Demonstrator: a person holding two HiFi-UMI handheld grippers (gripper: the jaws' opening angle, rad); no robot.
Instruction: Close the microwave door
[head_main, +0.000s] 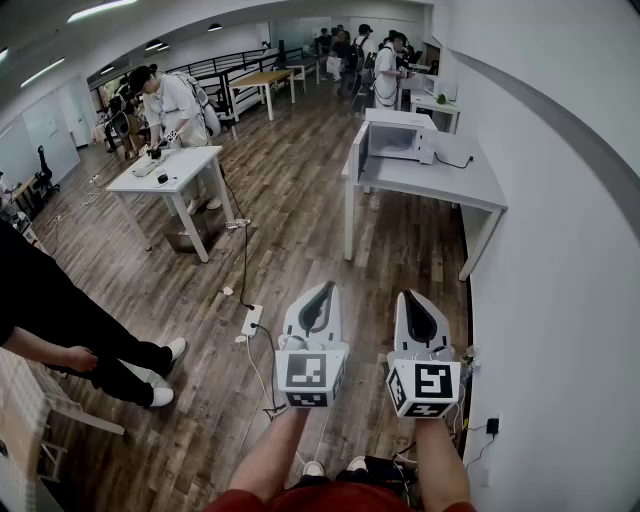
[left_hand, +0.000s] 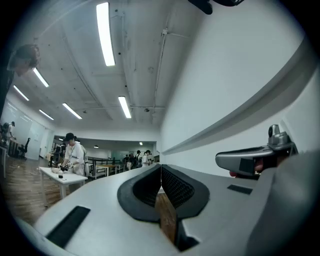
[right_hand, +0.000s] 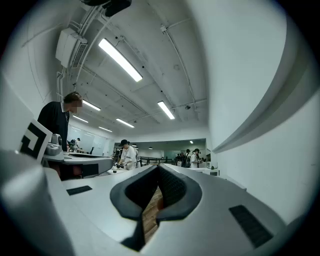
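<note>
With the left hand-held gripper (head_main: 323, 288) and right hand-held gripper (head_main: 413, 296) both pinched together and empty, well short of the microwave (head_main: 400, 137) on the far right bench (head_main: 440, 182), whose door (head_main: 363, 150) seems open, a hard poke could shove the microwave.

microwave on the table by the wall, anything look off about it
The microwave sits on the grey table with its door swung open toward the room, leaving the cavity exposed. Apart from it, a power strip and its cable lie loose on the floor. Nothing looks spilled or broken.
</note>
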